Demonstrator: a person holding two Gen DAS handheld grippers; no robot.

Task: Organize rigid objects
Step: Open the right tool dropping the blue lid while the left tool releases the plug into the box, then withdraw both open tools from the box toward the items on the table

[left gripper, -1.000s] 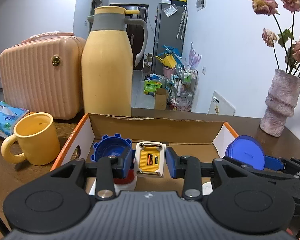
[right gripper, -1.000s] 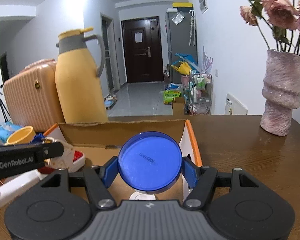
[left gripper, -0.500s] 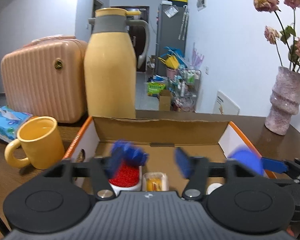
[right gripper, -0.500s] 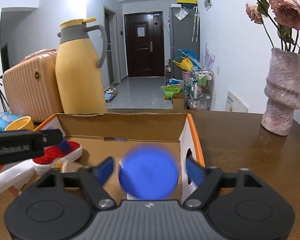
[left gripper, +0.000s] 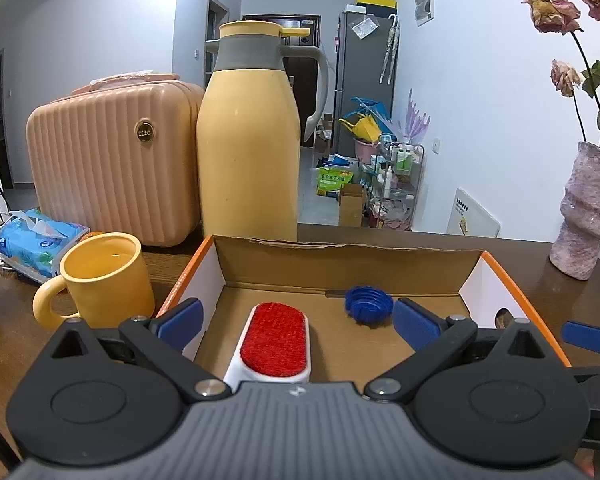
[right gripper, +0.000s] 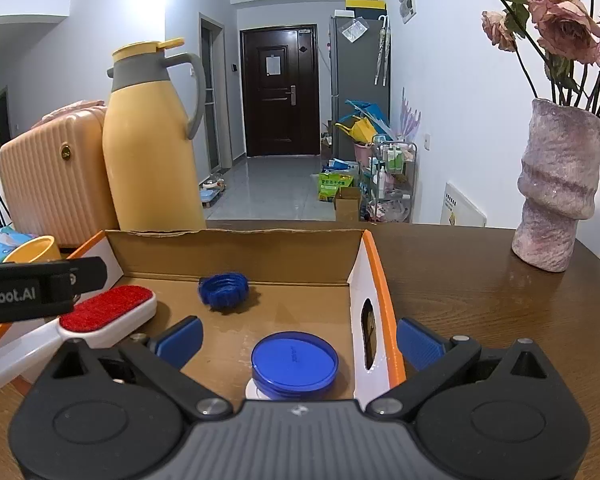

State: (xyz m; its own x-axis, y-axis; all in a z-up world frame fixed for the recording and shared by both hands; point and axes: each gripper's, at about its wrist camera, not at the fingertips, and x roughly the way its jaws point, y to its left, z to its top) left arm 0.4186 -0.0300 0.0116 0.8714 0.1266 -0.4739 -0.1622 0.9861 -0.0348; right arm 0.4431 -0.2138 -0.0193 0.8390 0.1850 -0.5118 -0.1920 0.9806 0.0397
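Observation:
An open cardboard box [left gripper: 340, 268] with orange edges lies on the brown table. In it are a red-faced white lint brush [left gripper: 274, 340], a ridged blue cap [left gripper: 368, 304] and a flat blue lid [right gripper: 294, 360] resting on something white. My left gripper [left gripper: 298, 320] hovers over the brush, its jaws opening, with nothing pressed between the pads. My right gripper [right gripper: 300, 338] hangs above the flat lid, jaws opening and straddling the box's right wall [right gripper: 374, 320], pads off the lid. The ridged cap [right gripper: 224, 289] and brush [right gripper: 106, 308] also show in the right wrist view.
A yellow mug [left gripper: 100, 276], a tissue pack [left gripper: 40, 240], a peach suitcase [left gripper: 112, 164] and a tall yellow thermos [left gripper: 248, 160] stand left of and behind the box. A pink vase [right gripper: 556, 192] with dried roses stands on the table at the right.
Both grippers opened wide. The left let go of a white-and-yellow charger, now out of sight, and the ridged cap lies farther back. The right dropped the flat blue lid into the box.

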